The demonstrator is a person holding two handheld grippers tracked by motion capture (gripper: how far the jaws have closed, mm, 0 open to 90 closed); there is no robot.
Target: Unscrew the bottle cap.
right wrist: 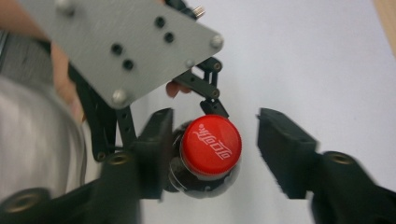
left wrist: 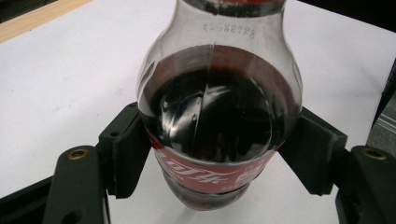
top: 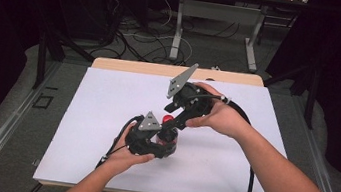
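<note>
**Q:** Holding what, and where?

**A:** Cola bottle (left wrist: 219,121), upright on the white table (top: 105,117), near its middle. The left gripper (left wrist: 219,154) is clenched on the bottle's body at the label, one pad on each side. The red cap (right wrist: 211,145) sits on the neck.

**Q:** And above the bottle?

**A:** The right gripper (right wrist: 212,154) comes down over the cap from the far side. Its jaws straddle the cap: one pad is touching or nearly touching it, the other stands clear, so the grip is released.

**Q:** Progress?

**A:** Judged as cap-opening: the bottle is secured; the cap is still on. Clamping, twisting and lifting the cap remain.
</note>
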